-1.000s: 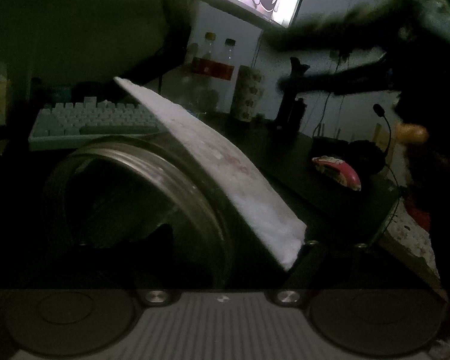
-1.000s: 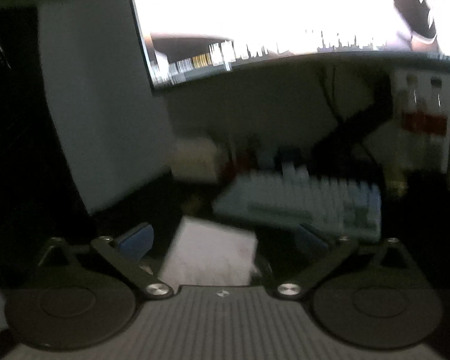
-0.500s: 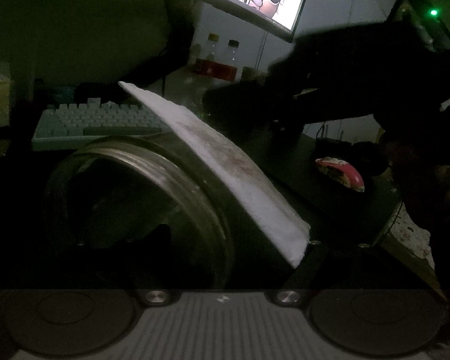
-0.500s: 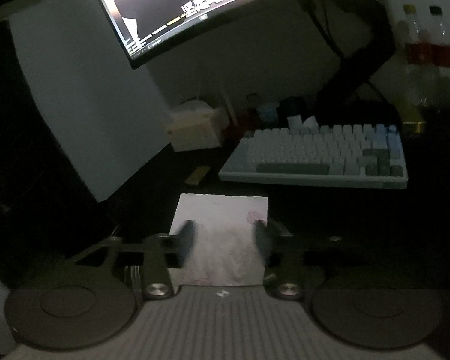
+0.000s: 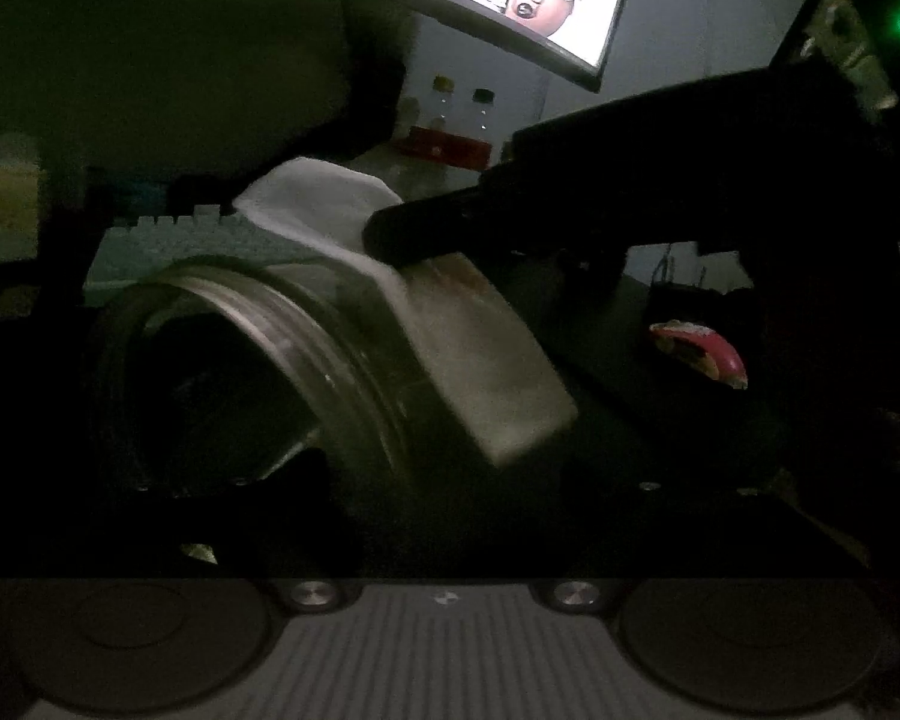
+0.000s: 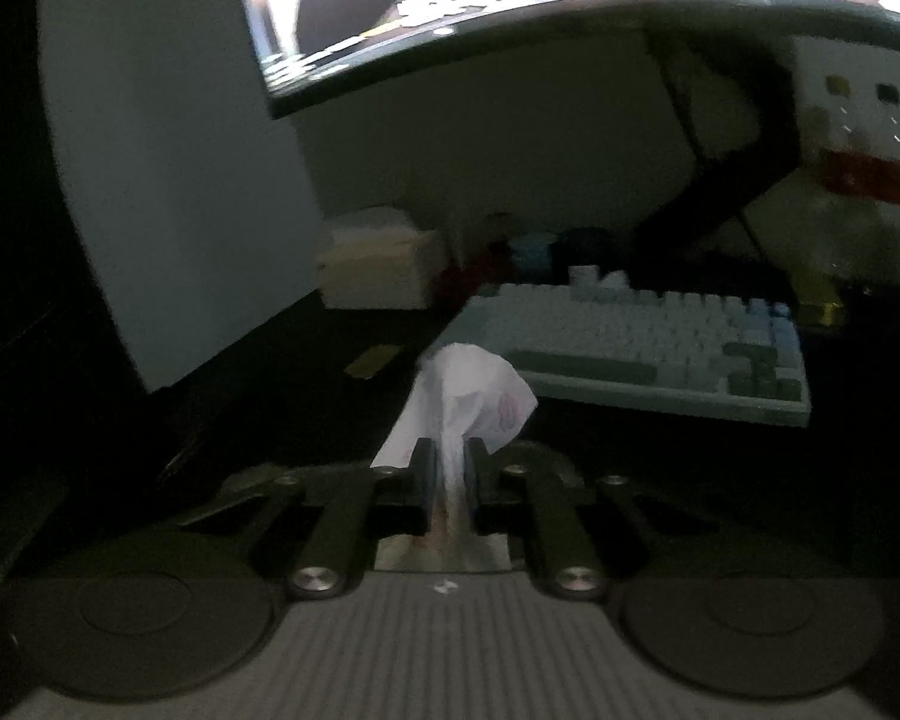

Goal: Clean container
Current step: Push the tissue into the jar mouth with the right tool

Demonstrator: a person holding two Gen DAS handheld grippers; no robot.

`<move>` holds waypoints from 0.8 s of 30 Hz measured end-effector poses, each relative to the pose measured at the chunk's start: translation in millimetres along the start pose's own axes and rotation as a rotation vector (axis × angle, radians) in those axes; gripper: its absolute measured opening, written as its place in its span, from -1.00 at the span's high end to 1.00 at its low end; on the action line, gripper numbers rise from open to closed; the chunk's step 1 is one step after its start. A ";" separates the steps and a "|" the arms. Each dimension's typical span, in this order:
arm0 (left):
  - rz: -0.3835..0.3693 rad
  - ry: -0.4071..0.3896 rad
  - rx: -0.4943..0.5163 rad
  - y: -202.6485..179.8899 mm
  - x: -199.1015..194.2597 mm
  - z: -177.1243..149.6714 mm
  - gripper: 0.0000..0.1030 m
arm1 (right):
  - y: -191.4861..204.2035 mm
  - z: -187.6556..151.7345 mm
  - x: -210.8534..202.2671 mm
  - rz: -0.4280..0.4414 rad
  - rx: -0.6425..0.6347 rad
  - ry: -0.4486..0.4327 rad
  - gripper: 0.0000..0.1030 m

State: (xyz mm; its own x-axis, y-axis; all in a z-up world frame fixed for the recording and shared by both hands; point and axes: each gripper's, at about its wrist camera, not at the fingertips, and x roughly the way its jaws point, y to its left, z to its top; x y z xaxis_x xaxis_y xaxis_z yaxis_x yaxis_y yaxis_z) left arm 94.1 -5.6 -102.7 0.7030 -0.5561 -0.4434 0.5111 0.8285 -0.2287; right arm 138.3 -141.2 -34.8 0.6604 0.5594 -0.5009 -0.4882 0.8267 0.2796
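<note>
Gripping a white tissue between its closed fingers, our right gripper pinched the sheet so that it bunched up and fanned out just ahead of the fingertips. Seen from the left wrist, that gripper reached in from the right and met the tissue where it lay draped over the glass jar. We held the jar on its side between the fingers of our left gripper, its open mouth facing away from us, though the dim light hid those fingers, so we could not tell their state. Beyond the jar sat a pale keyboard, bottles and a lit monitor.
</note>
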 end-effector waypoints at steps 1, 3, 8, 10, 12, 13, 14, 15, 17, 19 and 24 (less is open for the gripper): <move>0.001 -0.002 -0.008 1.4 -0.6 0.0 -0.77 | -4.1 2.2 1.6 0.005 0.017 0.005 0.76; 0.009 -0.006 -0.021 3.7 -1.5 0.6 -0.88 | -2.1 4.4 1.7 0.042 0.027 0.023 0.76; 0.022 -0.017 -0.062 7.0 -3.0 1.8 -0.99 | -5.5 14.7 9.5 0.044 0.036 0.066 0.76; 0.015 -0.022 -0.090 10.3 -4.5 2.4 -0.99 | -7.8 19.4 13.4 0.034 0.038 0.083 0.76; 0.002 -0.023 -0.116 14.0 -6.2 3.3 -0.99 | -10.2 24.0 17.3 0.025 0.040 0.100 0.76; 0.004 -0.020 -0.114 14.6 -6.9 3.6 -0.99 | -11.4 26.4 19.2 0.020 0.041 0.109 0.76; 0.014 -0.017 -0.110 14.3 -6.3 4.0 -0.99 | -12.5 28.7 21.2 0.015 0.042 0.117 0.76; 0.021 -0.015 -0.105 13.8 -5.6 4.4 -0.99 | -13.7 31.1 23.1 0.011 0.043 0.126 0.76; 0.027 -0.010 -0.101 11.8 -3.6 5.0 -0.99 | -16.1 35.7 27.0 0.001 0.045 0.143 0.78; 0.032 0.001 -0.091 9.0 -0.6 6.0 -0.99 | 3.8 33.7 25.4 0.034 -0.037 0.152 0.78; 0.039 0.036 -0.068 4.0 5.1 9.4 -0.99 | 38.7 32.5 23.6 0.074 -0.187 0.181 0.78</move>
State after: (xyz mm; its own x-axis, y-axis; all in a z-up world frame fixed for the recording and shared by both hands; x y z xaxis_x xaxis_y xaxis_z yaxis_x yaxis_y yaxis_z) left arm 104.4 -5.8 -97.7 0.7030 -0.5213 -0.4837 0.4479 0.8529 -0.2683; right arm 153.6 -94.1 -9.2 0.5143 0.5840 -0.6281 -0.6395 0.7491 0.1728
